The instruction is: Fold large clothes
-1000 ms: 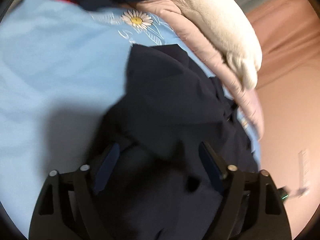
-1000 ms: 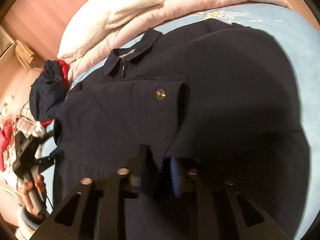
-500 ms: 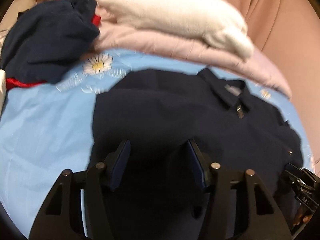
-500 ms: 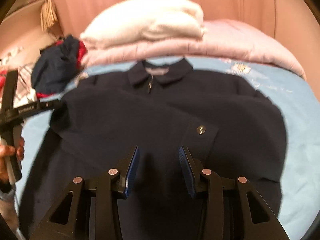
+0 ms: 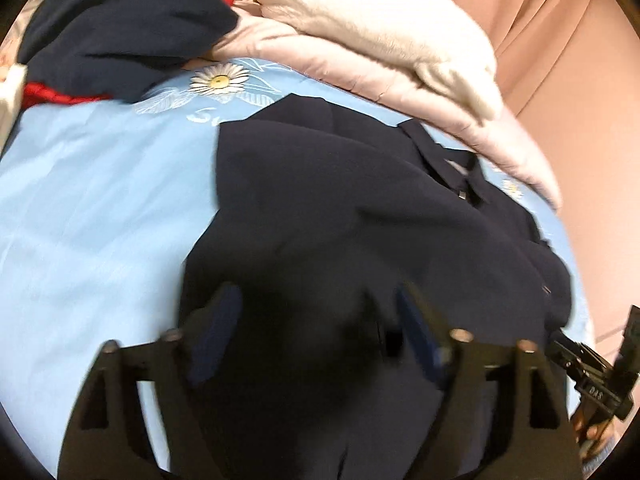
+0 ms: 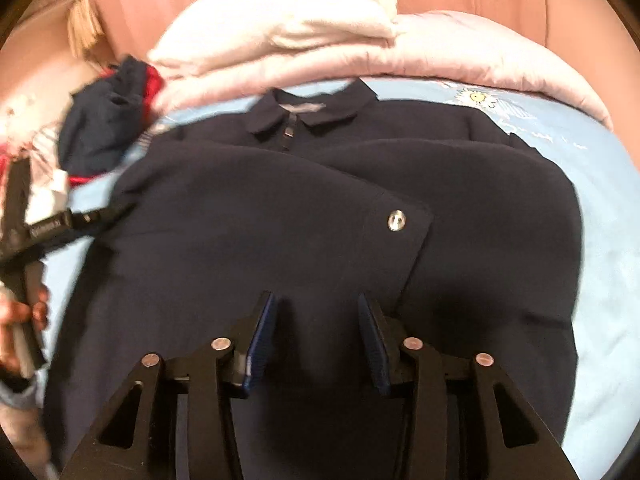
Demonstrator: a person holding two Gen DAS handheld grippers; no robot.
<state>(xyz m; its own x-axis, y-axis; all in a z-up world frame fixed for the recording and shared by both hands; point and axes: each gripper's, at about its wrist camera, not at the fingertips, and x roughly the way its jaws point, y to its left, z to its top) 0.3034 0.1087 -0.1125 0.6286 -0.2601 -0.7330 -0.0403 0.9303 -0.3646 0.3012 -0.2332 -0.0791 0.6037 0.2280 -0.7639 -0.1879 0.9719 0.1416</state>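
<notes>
Right wrist view: navy jacket (image 6: 304,216) lies flat on the blue sheet (image 6: 600,264), collar toward the pink quilt (image 6: 460,56), both sleeves folded in. My right gripper (image 6: 316,336) and left gripper (image 5: 316,332) hover over its hem, jaws opening, gripping nothing. Next, I judge: pinch the hem, fold toward the collar.

Readable txt is scant. Right gripper (image 5: 600,380), seen at the left cam's right edge, has white letters "DAS" or "BAS" on its black body, can't tell which. Blue sheet (image 5: 100,200) shows white embroidered script "S…" just below the daisy, rest hidden by the navy shirt (image 5: 360,200). Left gripper (image 6: 52,228) label too blurred.
</notes>
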